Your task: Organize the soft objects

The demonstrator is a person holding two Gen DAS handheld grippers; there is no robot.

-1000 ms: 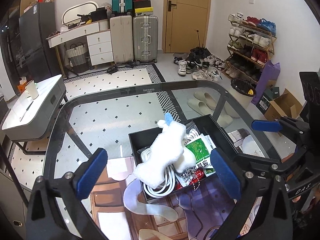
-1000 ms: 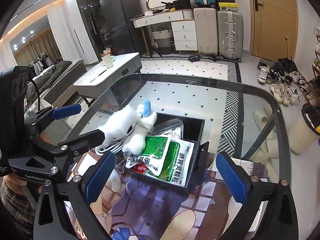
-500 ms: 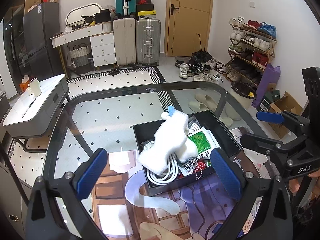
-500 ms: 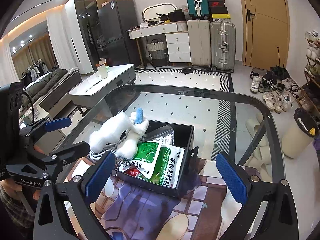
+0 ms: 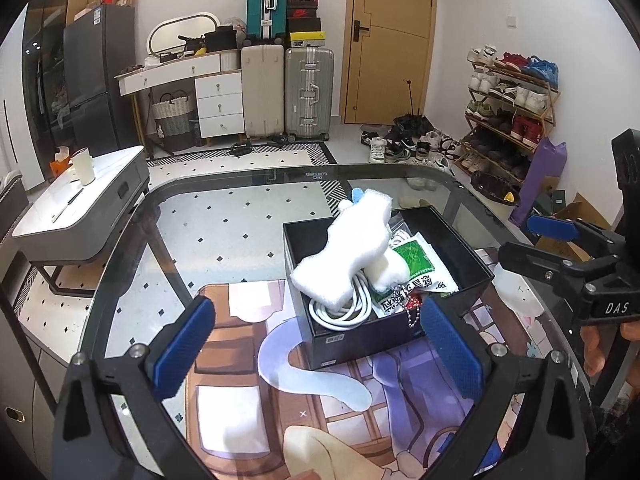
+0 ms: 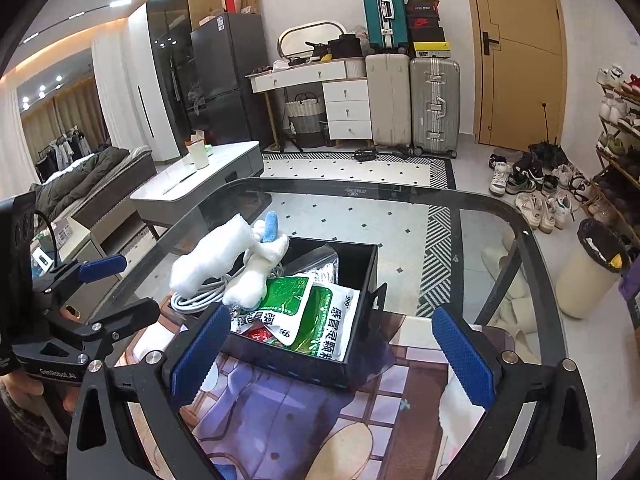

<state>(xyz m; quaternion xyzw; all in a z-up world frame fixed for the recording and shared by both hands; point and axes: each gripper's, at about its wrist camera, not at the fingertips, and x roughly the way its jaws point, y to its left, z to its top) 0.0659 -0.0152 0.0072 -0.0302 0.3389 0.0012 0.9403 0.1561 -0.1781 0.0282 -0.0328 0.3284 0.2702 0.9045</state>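
While we look across the glass table (image 5: pixel 240 216), the black box (image 5: pixel 456 248) serves as our landmark; it sits on the printed mat (image 5: pixel 248 360) that covers the near part of the glass. Compared with a second ago, both cameras have pulled back and up from the box, so it now shows farther beyond the fingertips and more of the mat lies before it.

Draped over the box's left side is the white plush toy (image 5: pixel 352 248), its blue-tipped end pointing to the far rim; its pose in the box looks unchanged. Under it, inside the box, lies a coiled white cable (image 5: pixel 344 312), and to the toy's right are green and white sachets (image 6: pixel 320 316), with a red keychain on a bead chain (image 5: pixel 412 308) at the near wall.

Our left gripper (image 5: pixel 316 356) hangs on the near side of the box, fingers spread wide and empty. Our right gripper (image 6: pixel 332 354) likewise hovers before the box's near edge, fingers wide apart, gripping nothing.
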